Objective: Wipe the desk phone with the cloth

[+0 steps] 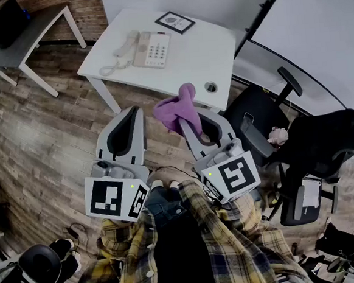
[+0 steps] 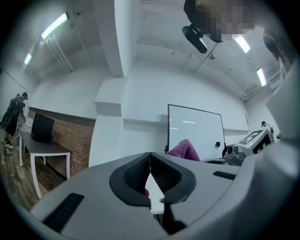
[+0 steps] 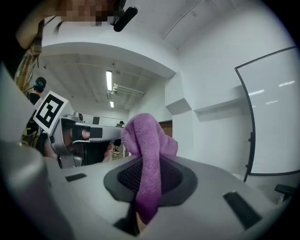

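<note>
Left gripper view was filled by the left gripper (image 2: 150,159), whose jaws were pressed together on nothing; it was judged to be idle, held clear of the work. In the head view, the desk phone (image 1: 145,49) was seen lying toward the left corner of the white desk (image 1: 219,55), its handset resting on it, well apart from both grippers and not yet touched. A framed picture (image 1: 175,22) was set by the far edge. To the right, the purple cloth (image 1: 177,107) was clamped between the jaws of the right gripper (image 1: 191,121). A bunched end stood out past the tips, presumably so that a soft pad could be pressed to the phone. The cloth was held near the desk's near edge. No container was seen on the desk. Only a round cable hole (image 1: 211,87) was cut by the near right corner, and its contents could not be told.
</note>
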`<action>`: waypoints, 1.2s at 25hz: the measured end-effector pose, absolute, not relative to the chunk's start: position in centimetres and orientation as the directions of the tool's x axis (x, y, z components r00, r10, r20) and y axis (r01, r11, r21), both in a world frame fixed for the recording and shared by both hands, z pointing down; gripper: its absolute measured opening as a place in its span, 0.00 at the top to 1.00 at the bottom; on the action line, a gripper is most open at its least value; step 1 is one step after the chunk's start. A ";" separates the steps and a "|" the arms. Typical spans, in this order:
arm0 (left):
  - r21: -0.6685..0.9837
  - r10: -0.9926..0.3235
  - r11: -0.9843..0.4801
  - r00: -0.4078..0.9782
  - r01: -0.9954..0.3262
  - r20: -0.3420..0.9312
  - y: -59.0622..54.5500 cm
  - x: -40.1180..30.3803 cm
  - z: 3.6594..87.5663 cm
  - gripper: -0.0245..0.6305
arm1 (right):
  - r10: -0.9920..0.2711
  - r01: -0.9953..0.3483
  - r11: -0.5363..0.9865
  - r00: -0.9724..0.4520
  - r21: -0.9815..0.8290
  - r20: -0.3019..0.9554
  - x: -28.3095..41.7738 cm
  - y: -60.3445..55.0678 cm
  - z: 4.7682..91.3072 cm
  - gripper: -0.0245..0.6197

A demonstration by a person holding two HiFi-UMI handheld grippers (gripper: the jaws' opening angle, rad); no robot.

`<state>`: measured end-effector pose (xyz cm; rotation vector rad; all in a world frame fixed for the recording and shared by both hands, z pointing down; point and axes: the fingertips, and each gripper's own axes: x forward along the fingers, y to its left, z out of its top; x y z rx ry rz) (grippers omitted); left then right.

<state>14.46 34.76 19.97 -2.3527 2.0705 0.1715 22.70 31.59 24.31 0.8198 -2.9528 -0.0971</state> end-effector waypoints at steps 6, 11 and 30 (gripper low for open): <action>0.066 -0.991 -0.115 0.110 -0.991 -0.082 34.8 15.1 20.2 0.94 | -0.512 -0.508 0.858 -0.858 0.076 0.047 23.4 31.7 24.6 0.86; 0.062 -0.994 -0.078 0.073 -0.995 -0.079 35.8 15.4 20.6 0.94 | -0.502 -0.499 0.864 -0.864 0.069 0.043 24.4 31.9 25.1 0.86; 0.081 -0.997 -0.025 0.019 -0.996 -0.076 31.4 10.3 21.5 0.94 | -0.465 -0.462 0.885 -0.882 0.055 0.081 19.9 26.9 26.8 0.86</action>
